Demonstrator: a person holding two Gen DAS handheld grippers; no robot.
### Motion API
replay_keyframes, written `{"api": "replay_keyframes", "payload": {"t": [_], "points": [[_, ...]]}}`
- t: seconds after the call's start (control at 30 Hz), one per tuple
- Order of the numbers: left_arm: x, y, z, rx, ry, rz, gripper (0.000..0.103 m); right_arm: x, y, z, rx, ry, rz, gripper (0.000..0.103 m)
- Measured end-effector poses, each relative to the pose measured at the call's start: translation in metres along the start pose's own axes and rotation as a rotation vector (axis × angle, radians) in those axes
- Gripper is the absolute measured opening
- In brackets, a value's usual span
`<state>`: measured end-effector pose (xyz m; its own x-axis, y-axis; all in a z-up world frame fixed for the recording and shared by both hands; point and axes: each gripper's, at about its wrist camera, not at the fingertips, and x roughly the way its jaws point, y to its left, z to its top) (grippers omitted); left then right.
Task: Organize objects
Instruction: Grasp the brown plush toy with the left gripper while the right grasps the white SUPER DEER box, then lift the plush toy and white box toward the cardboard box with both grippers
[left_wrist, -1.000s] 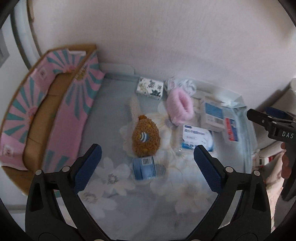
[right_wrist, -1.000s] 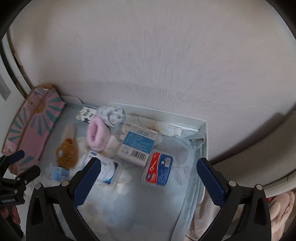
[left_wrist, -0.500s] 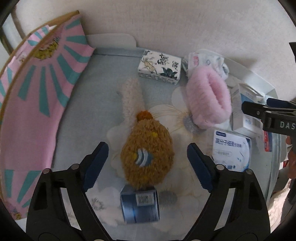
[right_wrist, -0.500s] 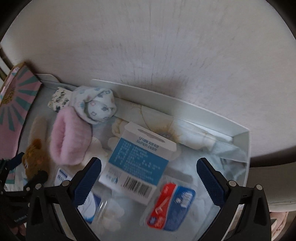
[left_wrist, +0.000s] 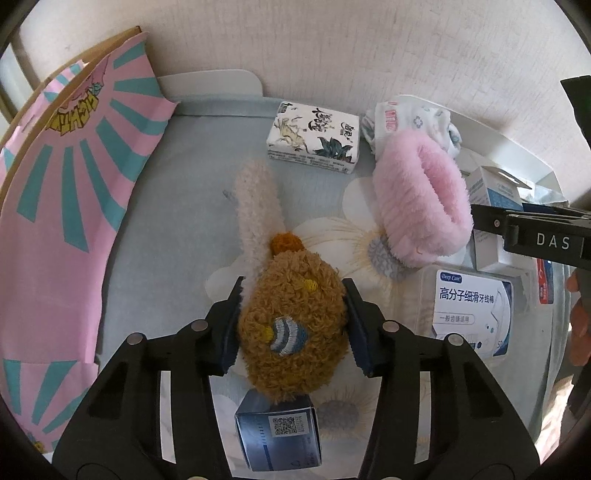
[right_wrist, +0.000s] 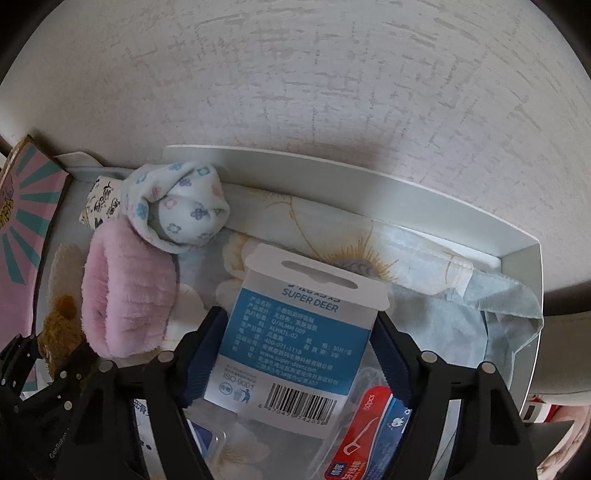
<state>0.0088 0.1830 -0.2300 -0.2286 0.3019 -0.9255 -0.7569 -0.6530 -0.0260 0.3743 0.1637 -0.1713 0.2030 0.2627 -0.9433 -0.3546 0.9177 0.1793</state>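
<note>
My left gripper is shut on a brown plush toy with a cream tail, lying on the flowered cloth in a white tray. My right gripper is shut on a blue-and-white Super Deer box; the box also shows at the right of the left wrist view. A pink fluffy slipper lies between the two, also seen in the right wrist view. The right gripper's body shows at the right edge.
A pink and teal cardboard box stands at the left. A tissue pack, rolled floral socks, a floss pick tub, a small dark blue box and a red floss pack lie around. A wall is behind.
Both grippers moved forward and down. The left closed on the brown plush toy. The right closed on the Super Deer box.
</note>
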Motion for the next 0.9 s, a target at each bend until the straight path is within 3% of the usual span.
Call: {"api": "replay_keyframes", "payload": {"t": [0.53,0.63,0.73,0.87,0.9], "points": [[-0.040,0.012,0.007,0.032,-0.082,-0.040,0.043,-0.065,-0.011,-0.011,0.070,-0.110,0.024,0.068],[-0.059,0.017,0.009,0.035,-0.107,-0.054,0.043,-0.088,-0.010,-0.015,0.073,-0.141,0.029,0.068],[-0.104,0.000,0.000,0.042,-0.134,-0.077,0.043,-0.119,-0.002,-0.016,0.065,-0.168,0.021,0.068],[-0.149,0.005,0.002,0.083,-0.172,-0.127,0.043,-0.144,0.004,-0.027,0.060,-0.209,0.010,0.068],[-0.139,0.000,0.007,0.091,-0.181,-0.137,0.043,-0.141,0.011,-0.027,0.057,-0.222,0.004,0.068]]}}
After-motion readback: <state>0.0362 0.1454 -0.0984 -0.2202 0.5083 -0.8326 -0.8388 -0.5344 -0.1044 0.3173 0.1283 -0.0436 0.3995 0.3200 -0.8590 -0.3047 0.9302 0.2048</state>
